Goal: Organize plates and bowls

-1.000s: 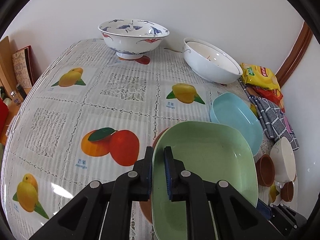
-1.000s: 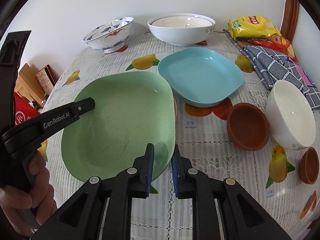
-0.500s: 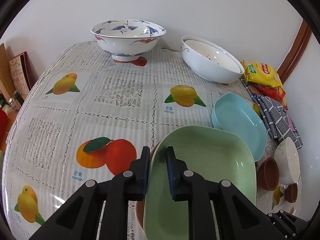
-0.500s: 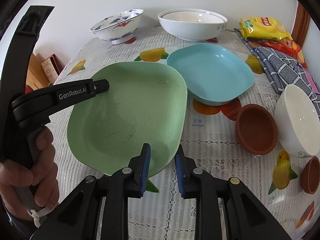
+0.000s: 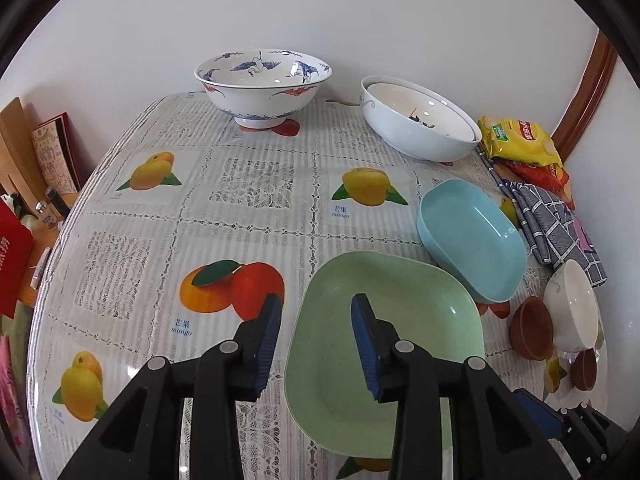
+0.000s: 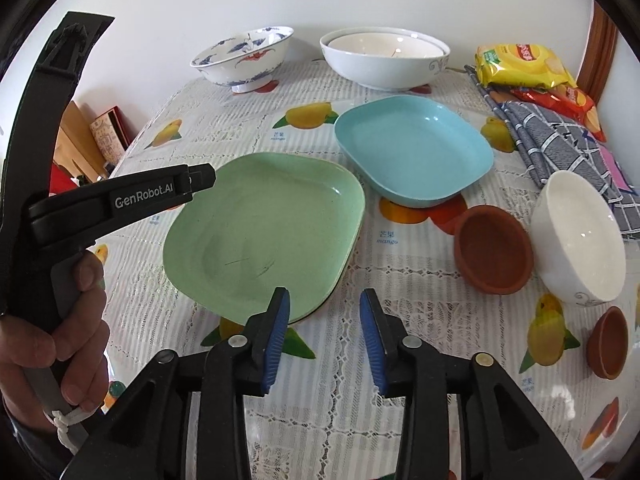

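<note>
Green plate: pale green rounded-square plastic plate lies flat on the fruit-print lace tablecloth, atop a stack; darker rims peek out under its near-right edge in the right wrist view.
Left tongs: your left gripper has jaws just been opening; they straddle the green plate's left rim w/o pressing it. Released, not held.
Right tongs: your right gripper has jaws just been opening too; nothing between them but tablecloth, the green plate's near corner just ahead-left of the left pad.
Key relation: light blue rounded-square plastic dish sits just behind-right of the green plate, rims nearly touching, long axis running diagonal, away and right. Your right tongs look nearer to it; I'd judge that hand takes it next if plates get stacked.
Other bowls: brown clay bowl and white ceramic bowl right of the green plate, touching each other; small brown clay cup nearer you.
Far side: blue-and-white painted porcelain bowl and nested white bowls, well behind the green plate.
View diff: right wrist cam shows your left hand on its handle and the stack under the plate; left wrist cam hides both, but shows the left jaws' straddle.
</note>
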Demonstrator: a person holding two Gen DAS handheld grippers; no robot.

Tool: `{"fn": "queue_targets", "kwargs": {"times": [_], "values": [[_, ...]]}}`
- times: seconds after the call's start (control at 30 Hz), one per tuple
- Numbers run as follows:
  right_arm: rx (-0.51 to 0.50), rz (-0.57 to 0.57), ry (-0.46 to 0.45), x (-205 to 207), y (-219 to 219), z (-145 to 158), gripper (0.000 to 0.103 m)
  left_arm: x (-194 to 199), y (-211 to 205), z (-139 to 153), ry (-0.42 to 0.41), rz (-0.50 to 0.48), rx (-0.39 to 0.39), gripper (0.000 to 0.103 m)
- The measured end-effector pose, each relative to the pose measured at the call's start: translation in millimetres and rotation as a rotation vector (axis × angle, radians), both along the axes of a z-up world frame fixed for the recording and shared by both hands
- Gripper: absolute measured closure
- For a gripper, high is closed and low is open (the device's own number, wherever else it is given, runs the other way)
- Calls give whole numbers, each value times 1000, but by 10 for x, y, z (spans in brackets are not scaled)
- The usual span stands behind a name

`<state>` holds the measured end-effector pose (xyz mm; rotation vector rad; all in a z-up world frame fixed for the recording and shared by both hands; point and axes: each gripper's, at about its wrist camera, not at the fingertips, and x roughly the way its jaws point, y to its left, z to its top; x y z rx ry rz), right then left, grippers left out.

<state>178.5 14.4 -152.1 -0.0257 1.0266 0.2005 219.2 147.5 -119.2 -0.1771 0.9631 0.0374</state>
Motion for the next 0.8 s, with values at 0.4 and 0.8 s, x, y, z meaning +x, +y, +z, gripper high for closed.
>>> {"fn": "queue_targets", "kwargs": {"times": [0.4, 0.8], "values": [[-8, -65, -134, -380, -359, 490, 50, -438, -287, 519, -101, -25, 13, 56], [-6, -169, -220, -623, -899, 881, 44, -701, -670, 882, -174, -58, 33, 56]]}}
